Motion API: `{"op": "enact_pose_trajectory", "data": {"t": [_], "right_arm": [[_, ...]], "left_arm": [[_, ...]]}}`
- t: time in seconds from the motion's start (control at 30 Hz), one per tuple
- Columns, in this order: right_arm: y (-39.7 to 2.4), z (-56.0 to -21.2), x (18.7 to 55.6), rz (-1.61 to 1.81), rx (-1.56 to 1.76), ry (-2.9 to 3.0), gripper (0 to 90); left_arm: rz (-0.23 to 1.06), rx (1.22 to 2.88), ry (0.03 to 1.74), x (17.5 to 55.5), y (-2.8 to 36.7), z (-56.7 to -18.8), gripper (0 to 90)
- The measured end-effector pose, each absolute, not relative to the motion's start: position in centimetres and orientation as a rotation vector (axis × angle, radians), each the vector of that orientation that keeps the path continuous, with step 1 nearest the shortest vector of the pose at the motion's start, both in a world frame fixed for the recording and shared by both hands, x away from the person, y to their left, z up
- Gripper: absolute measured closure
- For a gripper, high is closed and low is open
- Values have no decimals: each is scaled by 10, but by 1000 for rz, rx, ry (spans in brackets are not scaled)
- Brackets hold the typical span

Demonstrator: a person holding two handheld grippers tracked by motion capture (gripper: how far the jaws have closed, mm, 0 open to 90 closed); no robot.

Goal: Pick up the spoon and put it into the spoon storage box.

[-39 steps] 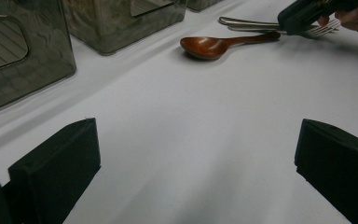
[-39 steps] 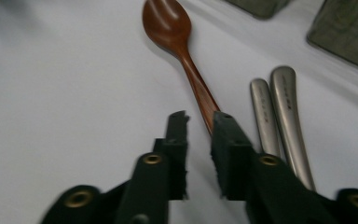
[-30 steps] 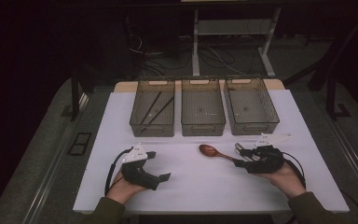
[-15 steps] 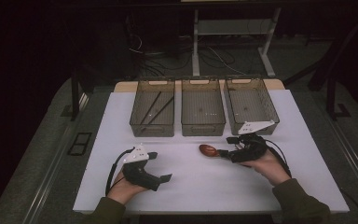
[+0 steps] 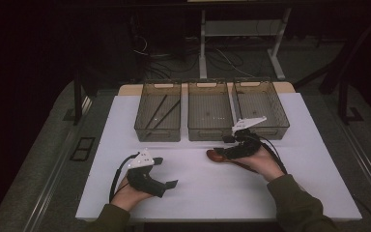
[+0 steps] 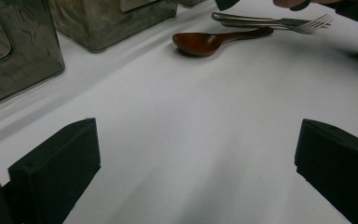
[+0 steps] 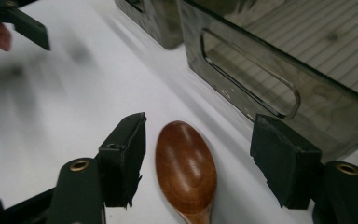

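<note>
White board (image 5: 193, 193) covers the table; inspection proceeds from the near edge outward.

Near left: the left gripper (image 5: 166, 184) rests low over the board in the person's hand, jaws spread wide with bare surface between them, nothing held.

Near right: the right gripper (image 5: 224, 145) stands over a brown wooden spoon (image 7: 186, 170), which lies flat on the board right of centre, bowl pointing left, just in front of the middle bin (image 5: 209, 116). In the right gripper view the bowl lies between the two pads (image 7: 123, 156) with a clear gap on each side. The jaws have just been narrowing but do not yet press the spoon; it is not gripped.

Just beyond the spoon, in the left gripper view, a metal fork (image 6: 279, 22) and at least one more piece of metal cutlery lie side by side, close to the spoon's handle.

Far: three smoky transparent bins stand in a row. The left bin (image 5: 158, 113) holds dark sticks, probably chopsticks; the right bin (image 5: 263, 108) looks empty.

Risks, as judged: closing on the rounded, smooth bowl rather than the handle may squeeze the spoon out sideways. A tip could also knock the adjacent fork or strike the middle bin's near wall.
</note>
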State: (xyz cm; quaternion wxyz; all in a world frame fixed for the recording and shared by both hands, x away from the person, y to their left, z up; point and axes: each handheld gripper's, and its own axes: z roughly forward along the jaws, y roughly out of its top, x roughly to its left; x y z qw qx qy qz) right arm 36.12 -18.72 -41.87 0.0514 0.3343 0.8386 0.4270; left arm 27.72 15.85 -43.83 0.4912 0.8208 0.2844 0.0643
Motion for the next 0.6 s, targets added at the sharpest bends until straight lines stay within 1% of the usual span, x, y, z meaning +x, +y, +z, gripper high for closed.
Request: {"op": "enact_pose_trajectory", "data": {"t": [0.17, 0.3, 0.6], "right_arm": [[-186, -428, 363, 1254, 1048, 2591, 389], [-184, -434, 364, 1231, 1061, 2607, 439], [-179, -443, 363, 1188, 1053, 2658, 518]], "left_arm": [[160, 1996, 689, 277, 159, -438, 0], [162, 2003, 685, 277, 158, -438, 0], [165, 2010, 680, 277, 158, -439, 0]]}}
